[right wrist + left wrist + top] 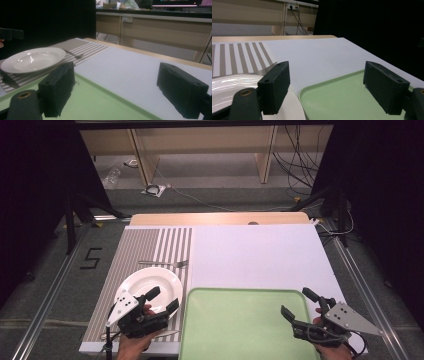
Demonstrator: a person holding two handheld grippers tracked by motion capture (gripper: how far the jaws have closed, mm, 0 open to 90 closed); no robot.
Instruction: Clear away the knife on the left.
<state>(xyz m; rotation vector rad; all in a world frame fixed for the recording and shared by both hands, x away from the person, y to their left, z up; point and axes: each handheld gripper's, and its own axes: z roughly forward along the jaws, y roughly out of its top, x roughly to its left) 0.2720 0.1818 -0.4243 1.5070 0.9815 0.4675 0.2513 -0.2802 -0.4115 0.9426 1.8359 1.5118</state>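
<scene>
A white plate (150, 284) rests on a striped placemat (135, 250) at the table's left, and a fork (162, 263) lies just behind it. My left gripper (164, 299) hovers over the plate's near right rim, open and holding nothing. In the left gripper view its jaws stand wide apart (329, 87), with the plate (227, 85) and fork (265, 70) to the left. A light green tray (240, 325) lies at the front centre. My right gripper (297, 303) is open above the tray's right part, its jaws (115, 92) holding nothing.
White board (255, 255) covers the table beyond the tray. A pale slim utensil (167, 333) lies on the placemat's near edge by the left hand. Black stands and cables sit on the floor around the table.
</scene>
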